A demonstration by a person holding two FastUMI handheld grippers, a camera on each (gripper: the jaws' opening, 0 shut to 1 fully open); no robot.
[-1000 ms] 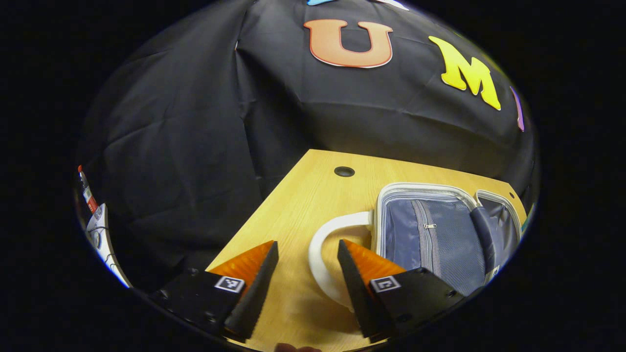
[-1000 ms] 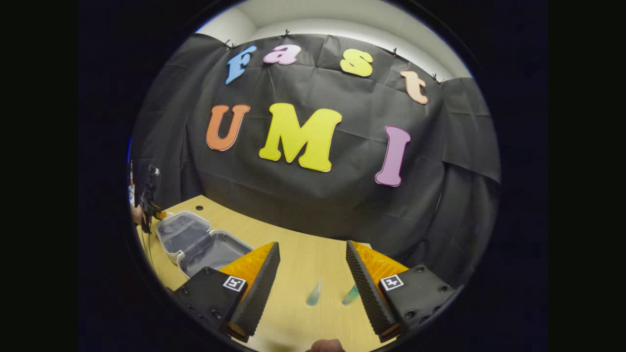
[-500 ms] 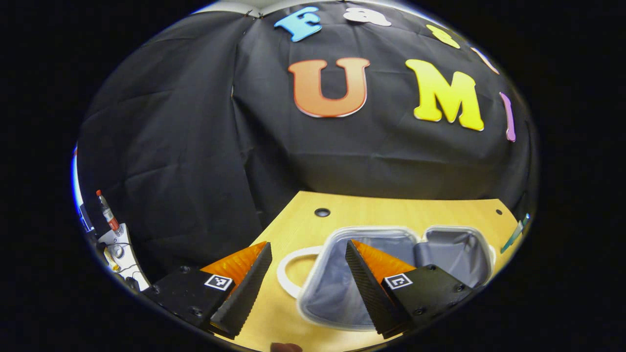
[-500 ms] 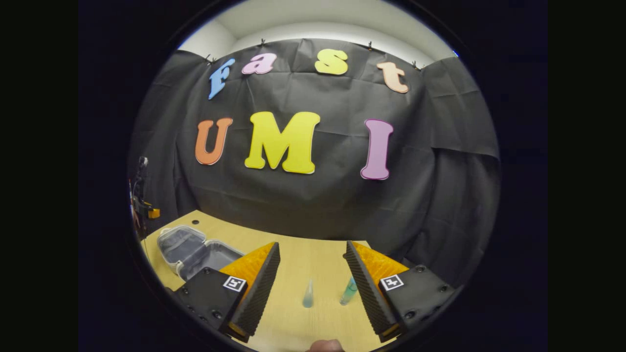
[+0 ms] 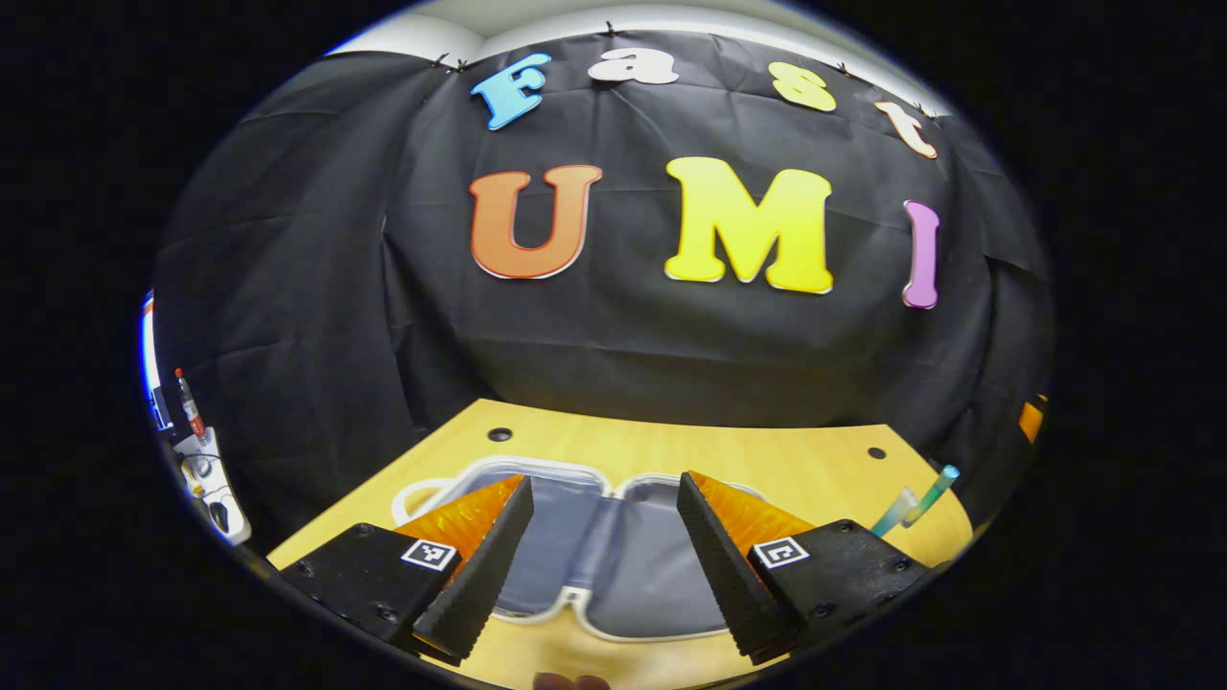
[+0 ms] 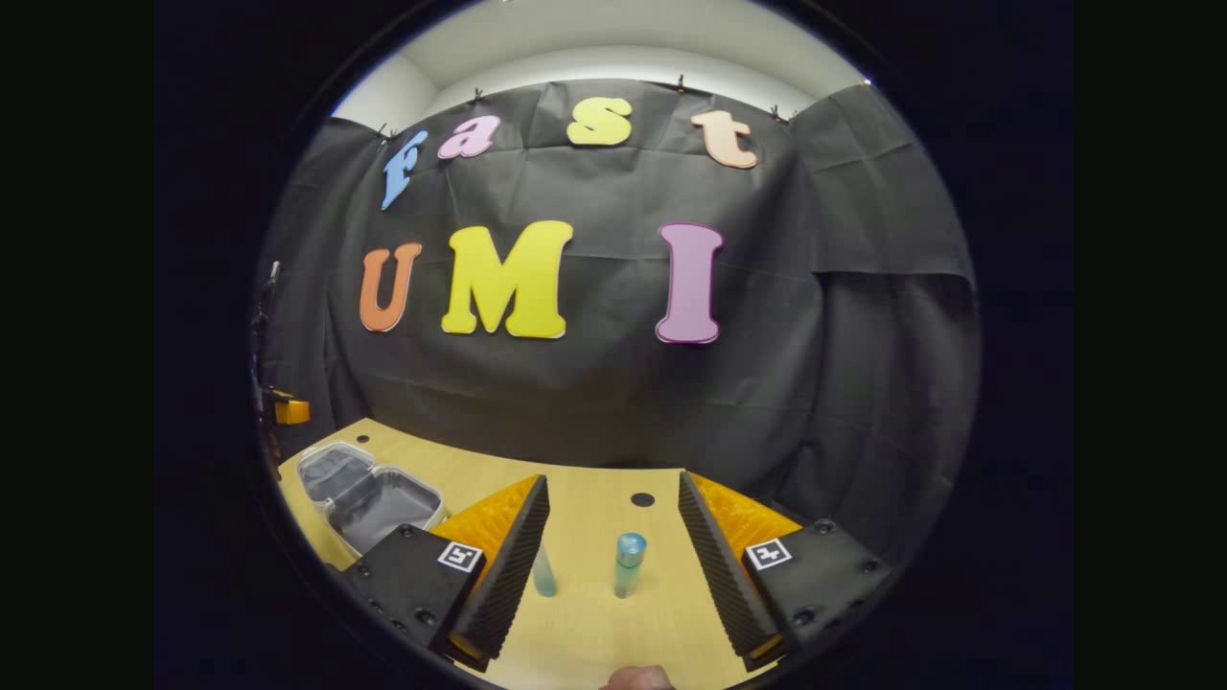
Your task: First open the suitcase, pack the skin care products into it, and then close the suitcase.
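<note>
The suitcase [image 5: 613,565] lies open and flat on the wooden surface [image 5: 767,460], both halves spread side by side, grey lining up, with a pale rim running around each half. In the left gripper view it sits just beyond the left gripper [image 5: 599,556], whose jaws stand wide apart with nothing between them; the hinge line of the case runs roughly midway between the two fingers. A white handle [image 5: 407,494] loops out from the left end of the case. Nothing seems to lie inside the case, though the fingers cover part of each half.

At the right edge of that view two slim tubes [image 5: 915,498] show near the surface's far right corner, well apart from the case. Two small round holes [image 5: 498,434] mark the far side of the surface.

In the right gripper view the right gripper [image 6: 613,565] has its jaws open as well, holding nothing. Between its fingers a teal tube [image 6: 628,565] stands upright on the surface, cap up. A second, paler tube [image 6: 544,580] stands just beside the left finger, partly hidden by it. The case appears far off to the left in this view, open, near the surface's left edge.

At the far left of the left gripper view some white equipment [image 5: 206,474] and a small red-capped bottle [image 5: 187,402] stand off the surface.
</note>
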